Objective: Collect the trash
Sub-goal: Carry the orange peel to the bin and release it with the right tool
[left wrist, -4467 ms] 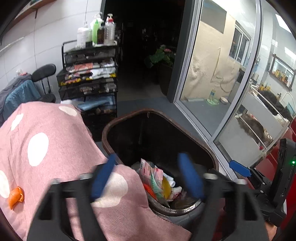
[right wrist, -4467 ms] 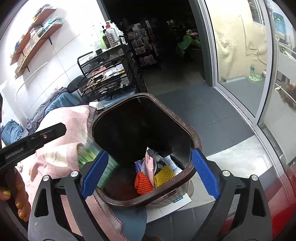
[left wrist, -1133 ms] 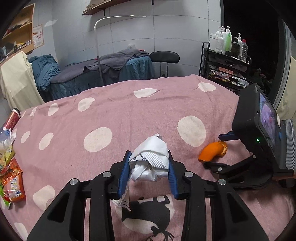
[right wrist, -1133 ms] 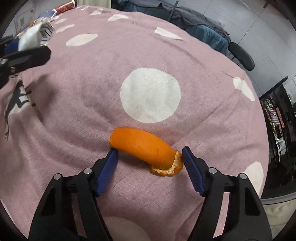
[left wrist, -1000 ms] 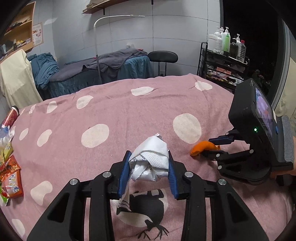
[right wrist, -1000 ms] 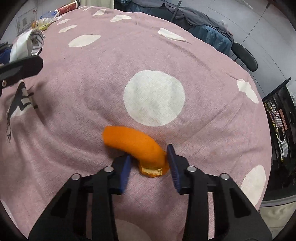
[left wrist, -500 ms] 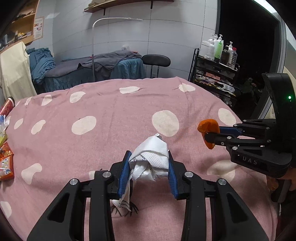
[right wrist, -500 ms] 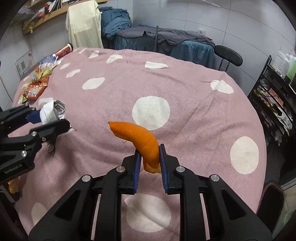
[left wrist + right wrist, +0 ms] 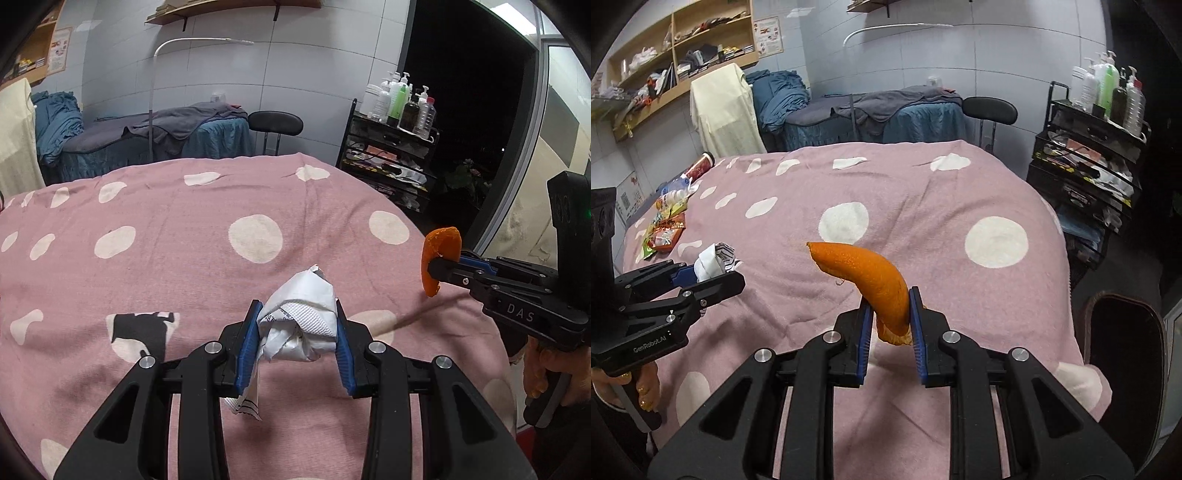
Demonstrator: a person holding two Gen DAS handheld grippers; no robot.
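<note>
1. Orange curved strip of fruit peel [image 9: 871, 280] is the big change here: a second ago it was lying on the pink polka-dot tablecloth [image 9: 960, 192], now it's up in the air, clear of the cloth. The right gripper [image 9: 888, 321] has just been closing its jaws, and the blue pads now pinch the peel's lower end, with the rest curling up toward 11 o'clock.
2. Crumpled white paper wrapper [image 9: 299, 314] hasn't budged in the left gripper [image 9: 297, 332]; same squeeze between the blue pads as before, lifted off the cloth.
3. So both hands are loaded now. I'd say the pickup part is done and next is the carry to the bin.
4. Dark brown-rimmed trash bin [image 9: 1123, 354] sits off the table edge at about 4 o'clock in the right wrist view.
5. Colourful snack packets [image 9: 665, 229] are still at 9 o'clock on the far left edge, so more trips to go, I reckon.
</note>
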